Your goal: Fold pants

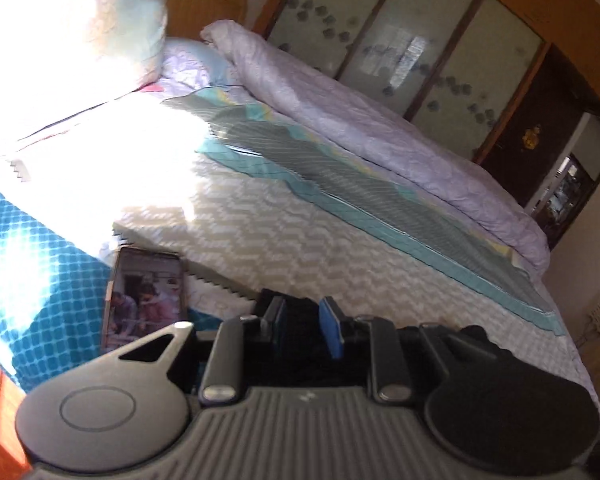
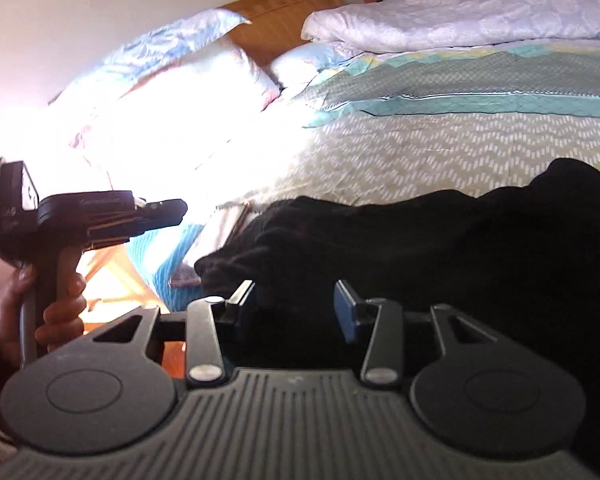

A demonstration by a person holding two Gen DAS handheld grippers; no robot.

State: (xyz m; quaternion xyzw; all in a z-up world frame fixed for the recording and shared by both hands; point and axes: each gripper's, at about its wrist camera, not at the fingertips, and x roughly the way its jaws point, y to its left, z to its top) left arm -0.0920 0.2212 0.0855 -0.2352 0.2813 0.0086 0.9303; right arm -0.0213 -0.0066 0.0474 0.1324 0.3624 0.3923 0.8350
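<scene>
On bed [image 2: 420, 148], black pants [image 2: 420, 240] — tools parted

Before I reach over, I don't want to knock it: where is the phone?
In the left wrist view, the phone lies lower left on the bed, screen lit, just left of the left gripper.

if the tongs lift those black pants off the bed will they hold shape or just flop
Probably flop: the black pants lie in soft rumpled folds on the bed, so anything unheld should sag. They look thick and matte, so likely not slippery between the right tongs. Pushing would probably bunch them on the textured cover rather than slide them.
</scene>
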